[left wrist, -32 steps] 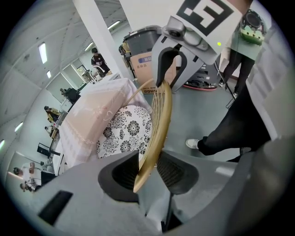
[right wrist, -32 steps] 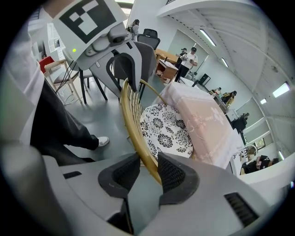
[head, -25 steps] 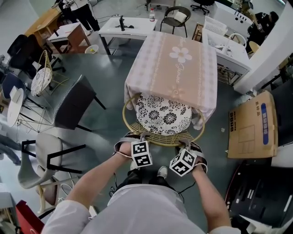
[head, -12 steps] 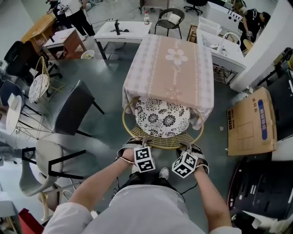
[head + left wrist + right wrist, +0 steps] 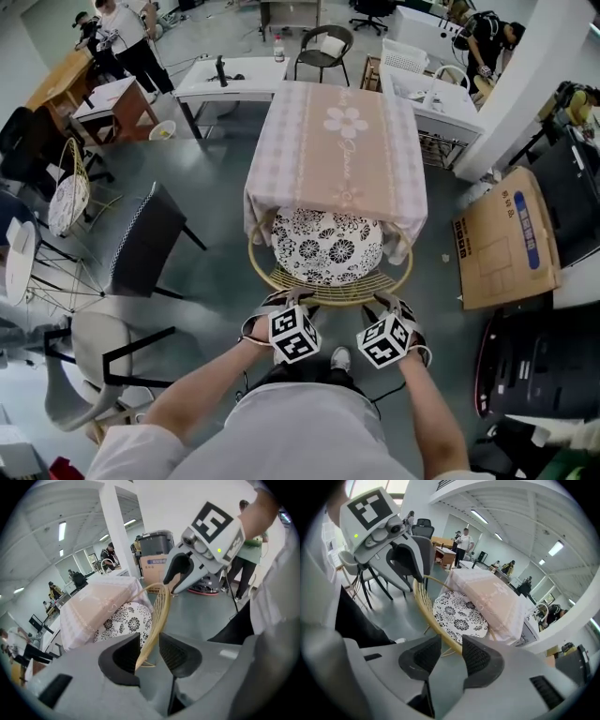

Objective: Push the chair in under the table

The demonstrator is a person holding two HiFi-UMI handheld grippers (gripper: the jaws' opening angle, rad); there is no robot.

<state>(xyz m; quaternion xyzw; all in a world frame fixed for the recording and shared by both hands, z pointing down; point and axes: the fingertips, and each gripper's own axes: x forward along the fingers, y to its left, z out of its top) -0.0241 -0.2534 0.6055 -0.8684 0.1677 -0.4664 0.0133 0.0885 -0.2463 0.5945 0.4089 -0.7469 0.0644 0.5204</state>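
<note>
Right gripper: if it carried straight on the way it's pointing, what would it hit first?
Most likely the chair's rattan back rim, which crosses the mouth of the right gripper. Its jaws have just been opening, and the rim sits there unclamped. Beyond it lies the floral cushion.

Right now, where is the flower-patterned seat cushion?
Centre of the head view: the cushion lies in the round rattan chair, its far edge under the overhang of the pink tablecloth.
</note>
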